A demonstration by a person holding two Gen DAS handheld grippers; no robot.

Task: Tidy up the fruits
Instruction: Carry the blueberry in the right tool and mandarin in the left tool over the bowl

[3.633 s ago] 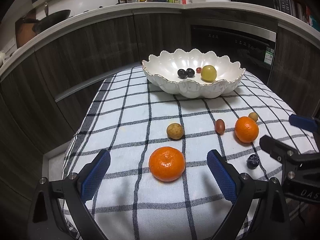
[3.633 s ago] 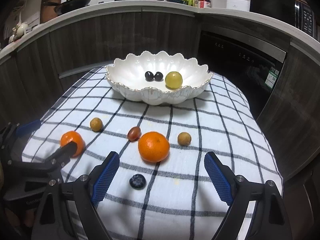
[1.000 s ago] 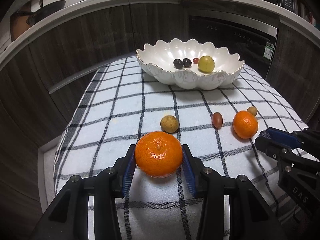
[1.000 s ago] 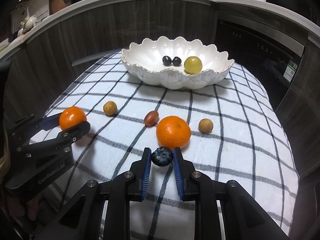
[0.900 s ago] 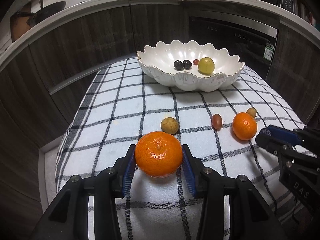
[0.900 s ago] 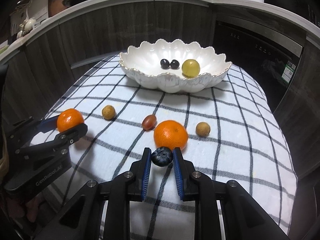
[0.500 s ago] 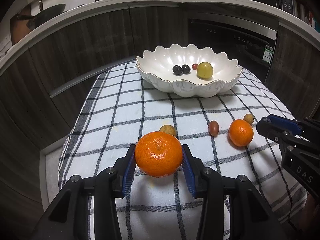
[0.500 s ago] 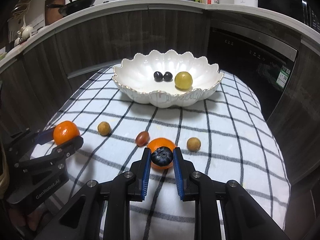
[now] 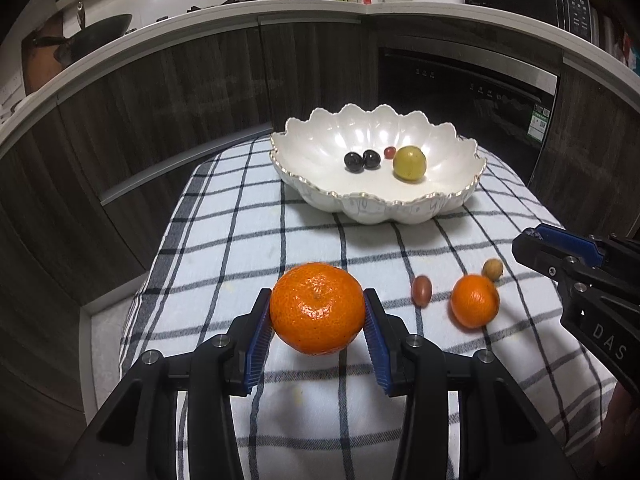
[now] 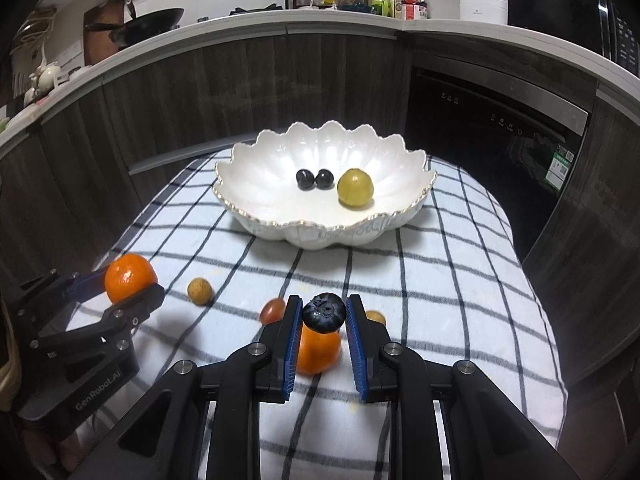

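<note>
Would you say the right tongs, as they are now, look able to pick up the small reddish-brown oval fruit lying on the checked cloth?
Probably not yet: the right tongs are already shut on a dark blueberry, so they would need to drop it first. Otherwise the small reddish-brown oval fruit lies uncovered just ahead and left of them.

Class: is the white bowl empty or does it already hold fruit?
Not empty. The bowl holds two dark grapes, a green grape and, in the left view, a small red fruit.

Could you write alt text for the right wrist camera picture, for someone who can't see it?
The right gripper pinches a blueberry between blue-padded fingers above a checked cloth. Ahead, a white scalloped bowl holds two dark berries and a green grape; at left, the left gripper holds a mandarin.
</note>
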